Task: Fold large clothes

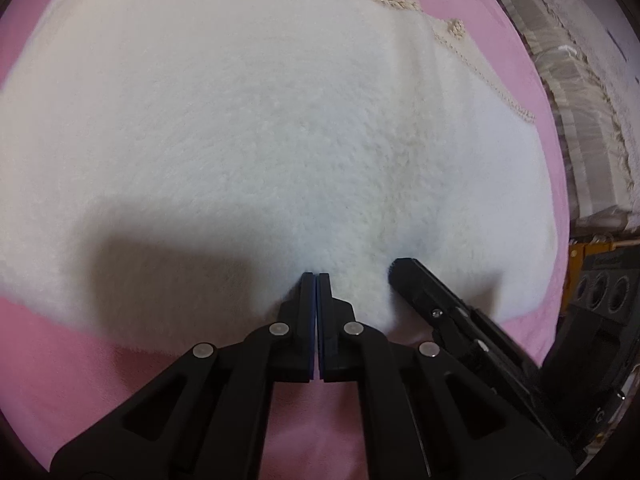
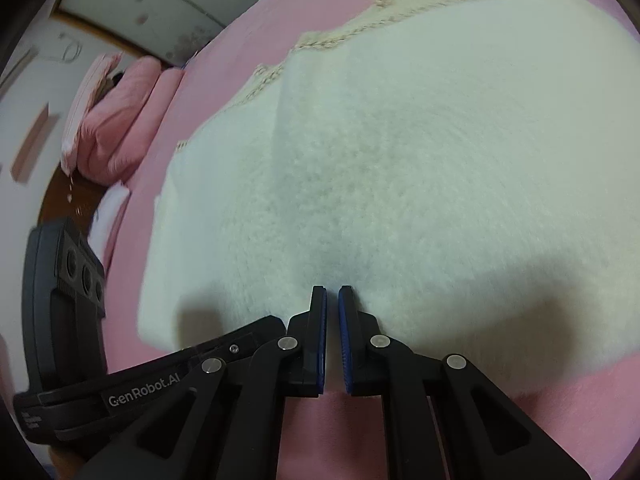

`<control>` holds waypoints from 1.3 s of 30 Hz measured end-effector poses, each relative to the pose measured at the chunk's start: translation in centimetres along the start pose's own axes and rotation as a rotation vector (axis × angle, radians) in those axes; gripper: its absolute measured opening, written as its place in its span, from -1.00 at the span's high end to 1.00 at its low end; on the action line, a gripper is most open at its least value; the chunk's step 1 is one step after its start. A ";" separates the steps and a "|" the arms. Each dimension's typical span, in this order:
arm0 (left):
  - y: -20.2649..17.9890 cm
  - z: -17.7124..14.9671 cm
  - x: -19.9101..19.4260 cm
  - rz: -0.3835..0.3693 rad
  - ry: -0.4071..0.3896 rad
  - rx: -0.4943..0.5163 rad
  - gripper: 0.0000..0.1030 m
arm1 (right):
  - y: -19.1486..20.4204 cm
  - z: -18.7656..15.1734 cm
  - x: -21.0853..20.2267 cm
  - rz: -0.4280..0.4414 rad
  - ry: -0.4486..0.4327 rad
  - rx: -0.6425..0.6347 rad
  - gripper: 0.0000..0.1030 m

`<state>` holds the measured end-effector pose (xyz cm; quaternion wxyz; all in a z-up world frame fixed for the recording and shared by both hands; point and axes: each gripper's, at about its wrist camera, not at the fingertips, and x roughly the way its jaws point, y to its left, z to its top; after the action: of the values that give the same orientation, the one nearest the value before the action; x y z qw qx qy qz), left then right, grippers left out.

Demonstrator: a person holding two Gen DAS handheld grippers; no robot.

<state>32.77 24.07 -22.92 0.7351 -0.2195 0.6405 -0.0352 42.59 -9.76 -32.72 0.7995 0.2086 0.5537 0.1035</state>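
The white fleece garment (image 1: pixel 260 140) lay spread on the pink bed (image 1: pixel 60 380), with its knitted trim (image 1: pixel 452 40) at the far edge. It looked already folded at least once, since one layer lay over another, but further folds seemed left to do. The left gripper (image 1: pixel 316 280) had its jaws together on the near hem, probably pinching it. The right gripper (image 2: pixel 333 294), just beside, had its jaws almost together on that hem.
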 end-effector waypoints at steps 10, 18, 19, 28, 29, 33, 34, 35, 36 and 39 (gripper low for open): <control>8.8 0.6 -4.1 0.031 -0.040 -0.159 0.99 | -8.9 0.0 -6.2 -0.073 -0.012 0.027 1.00; 11.8 1.6 -4.9 0.155 -0.092 -0.207 0.99 | -18.0 0.6 -11.0 -0.383 -0.094 0.141 1.00; 11.1 1.6 -5.0 0.191 -0.092 -0.189 0.99 | -17.7 0.8 -10.9 -0.406 -0.097 0.151 1.00; -3.6 1.9 -2.3 -0.050 -0.059 0.181 0.99 | -6.6 1.1 -5.1 0.066 -0.083 0.007 1.00; -4.4 2.3 -1.5 -0.056 -0.049 0.192 0.99 | -6.2 1.2 -3.9 0.087 -0.067 0.016 1.00; -6.2 4.7 0.8 -0.103 -0.063 0.220 1.00 | -5.8 3.0 -0.5 0.139 -0.077 0.046 1.00; -6.7 5.6 1.2 -0.087 -0.081 0.219 1.00 | -5.9 3.9 0.3 0.144 -0.084 0.065 1.00; -6.8 6.6 1.9 -0.090 -0.093 0.212 1.00 | -5.3 4.8 1.4 0.146 -0.090 0.083 1.00; -6.9 7.7 2.2 -0.101 -0.104 0.205 1.00 | -5.9 6.0 2.0 0.166 -0.103 0.111 1.00; -7.4 11.5 3.6 -0.100 -0.143 0.194 1.00 | -5.4 9.2 4.5 0.180 -0.093 0.125 1.00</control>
<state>46.09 19.41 -22.58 0.7940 -0.1809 0.5683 -0.1177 52.42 -14.77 -36.12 0.7971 0.3117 0.5005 0.1305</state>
